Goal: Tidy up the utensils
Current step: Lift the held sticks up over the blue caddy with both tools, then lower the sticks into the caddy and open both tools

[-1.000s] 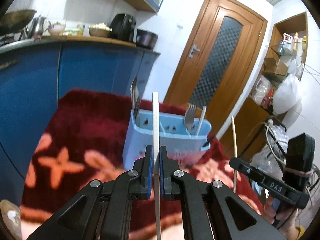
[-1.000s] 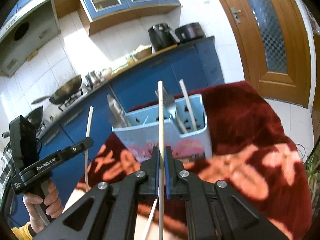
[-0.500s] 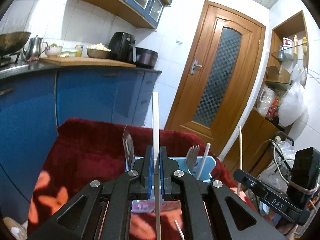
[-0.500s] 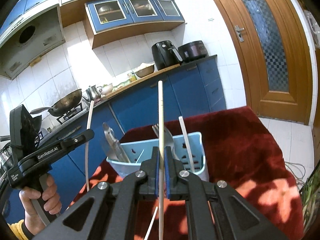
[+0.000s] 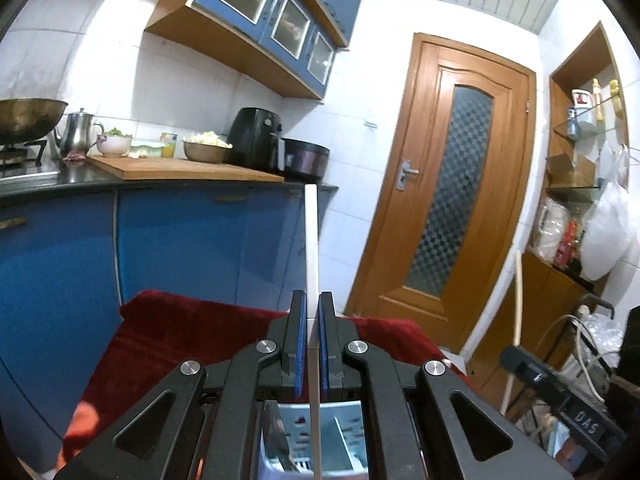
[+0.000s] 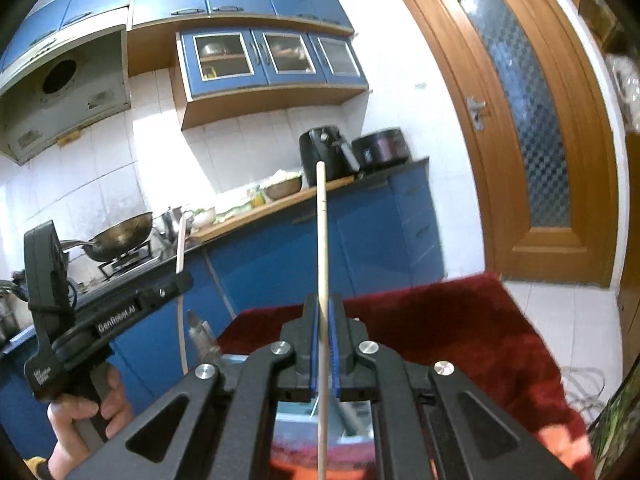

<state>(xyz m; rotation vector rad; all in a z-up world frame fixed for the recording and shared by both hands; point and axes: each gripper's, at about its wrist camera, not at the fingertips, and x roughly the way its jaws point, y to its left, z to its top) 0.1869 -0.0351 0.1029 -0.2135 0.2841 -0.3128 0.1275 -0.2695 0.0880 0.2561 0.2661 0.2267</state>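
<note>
Two tongs: each clamped on one upright stick.
Left tongs [image 5: 313,344]: closed on a white chopstick [image 5: 311,240], which rises above the tips and runs down below them.
Right tongs [image 6: 324,344]: closed on a pale wooden chopstick [image 6: 322,232], likewise upright.
Holder: a light blue utensil holder [image 5: 320,432] sits directly below the left tongs, seen through the frame; also beneath the right tongs [image 6: 304,408].
Cloth: a red cloth [image 5: 180,336] lies under the holder.
Door: a wooden door [image 5: 448,200] stands beyond, to the right.
</note>
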